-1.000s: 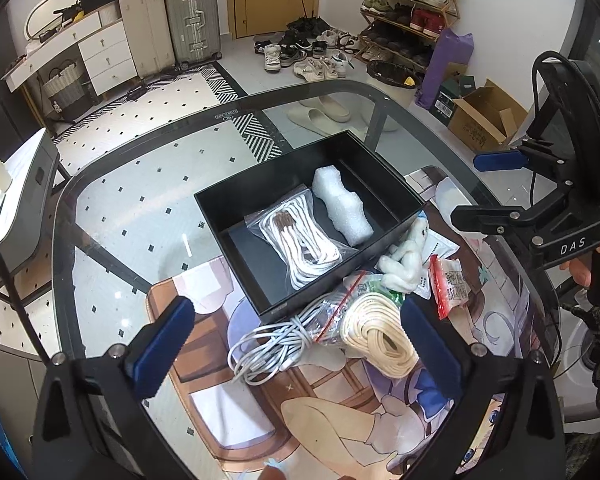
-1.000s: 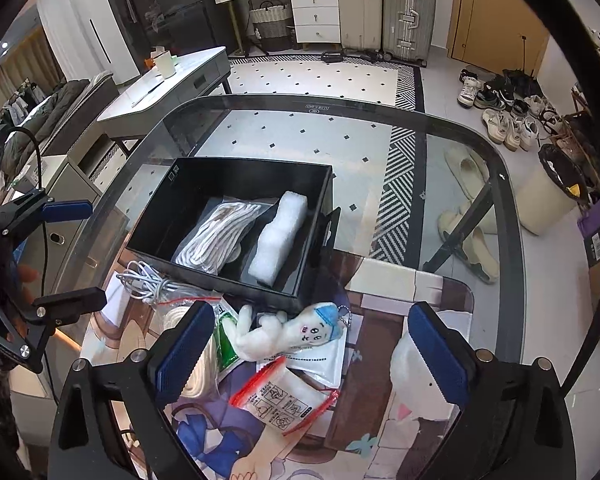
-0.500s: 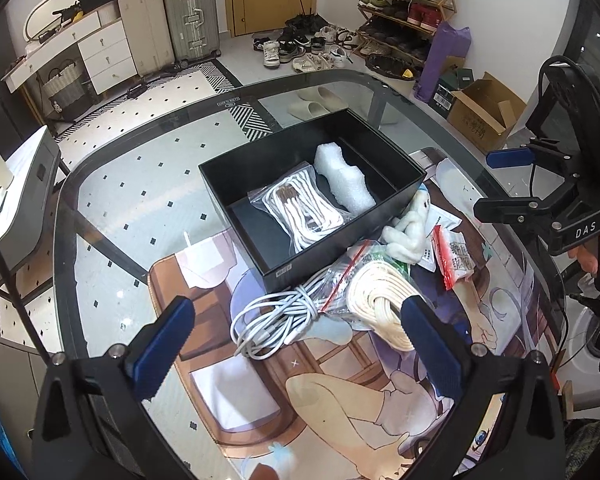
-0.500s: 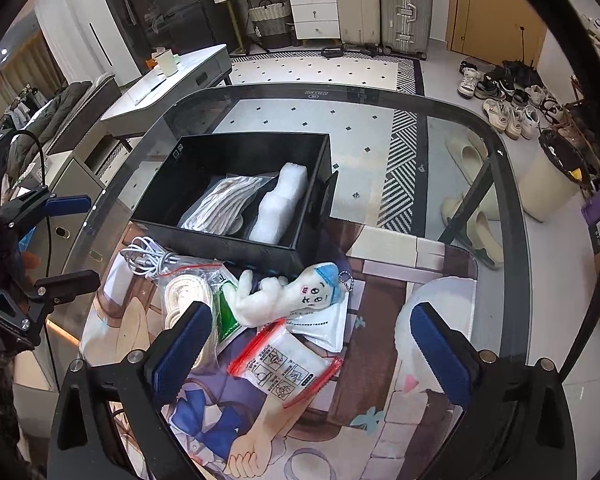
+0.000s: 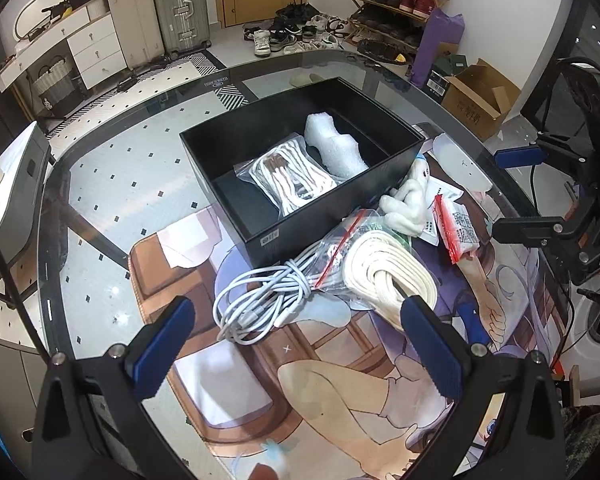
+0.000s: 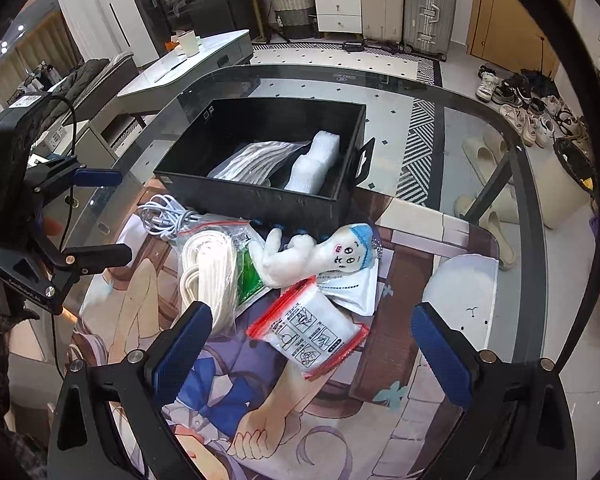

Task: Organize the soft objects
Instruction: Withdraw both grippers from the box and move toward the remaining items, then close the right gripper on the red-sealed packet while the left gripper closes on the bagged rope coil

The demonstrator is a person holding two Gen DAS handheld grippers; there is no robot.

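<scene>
1. Soft things lie in a loose heap on the mat [image 5: 188, 264], just outside the near wall of the black box [image 5: 236, 140]: a grey cable [image 5: 260, 300], a cream rope coil [image 5: 384, 276] partly in a clear bag, a white plush doll [image 6: 312, 254], and a red-edged pouch [image 6: 312, 332].
2. Already inside the box sit a bagged white cord [image 5: 292, 178] and a foam piece [image 5: 332, 146], side by side.
3. Left gripper [image 5: 296, 344] hangs above the mat with its jaws spread wide, holding nothing; the cable lies between and beyond its blue pads [image 5: 162, 348], and the coil's near end meets the right pad.
4. Right gripper [image 6: 312, 344] is likewise spread wide and empty, poised over the pouch, with the rope beside its left pad.
5. The doll rests against the box wall, lying partly across a white packet [image 6: 352, 292] and a green packet [image 6: 248, 276]; the pouch overlaps that white packet.
6. The mat, printed with a cartoon figure, covers part of a glass table [image 6: 480, 128].
7. Beyond are suitcases [image 5: 180, 4], a white dresser [image 5: 96, 52], a shoe rack [image 5: 396, 0], a cardboard box [image 5: 476, 100] and a tiled floor.
</scene>
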